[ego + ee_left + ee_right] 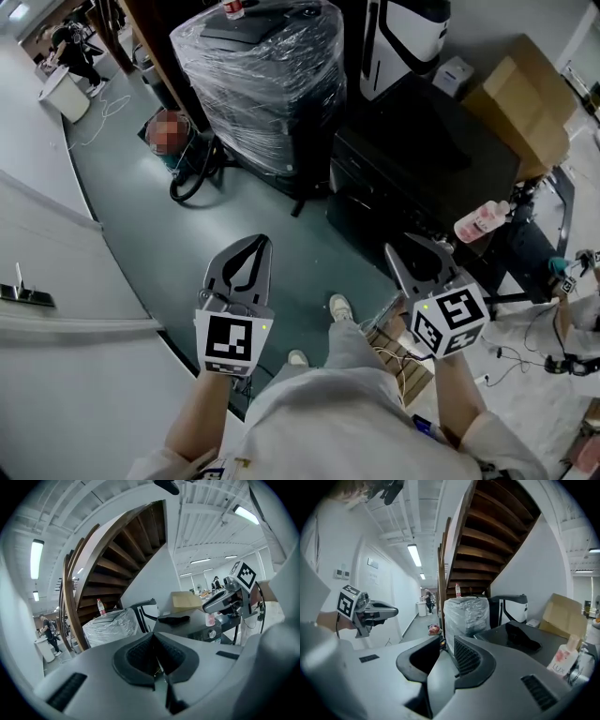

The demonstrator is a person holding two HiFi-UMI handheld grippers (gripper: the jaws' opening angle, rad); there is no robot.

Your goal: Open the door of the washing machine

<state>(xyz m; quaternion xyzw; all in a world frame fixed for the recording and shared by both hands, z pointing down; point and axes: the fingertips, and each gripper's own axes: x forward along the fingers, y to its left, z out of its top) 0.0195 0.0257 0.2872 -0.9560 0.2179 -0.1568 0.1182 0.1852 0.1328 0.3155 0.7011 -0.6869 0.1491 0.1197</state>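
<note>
The person stands with both grippers held out in front, above a grey-green floor (122,178). The left gripper (255,242) has its jaws drawn together at the tips, with nothing between them. The right gripper (419,246) has its jaws partly apart: a clear gap lies between its ribbed dark pads (466,658), and nothing sits in it.

The dark grey, box-shaped washing machine (422,159) stands just beyond the right gripper, on the right side of the scene and apart from both grippers. A black cloth (522,639) lies on its flat top (the door itself cannot be made out in any view, though a round knob (213,633) shows on the front panel). A pink plastic bottle (483,222) is by the machine's near right corner, and a brown cardboard box (525,103) sits at its far right. To the machine's left stands a bulky load wrapped in clear plastic film (267,80), beneath a dark wooden staircase (122,559).
</note>
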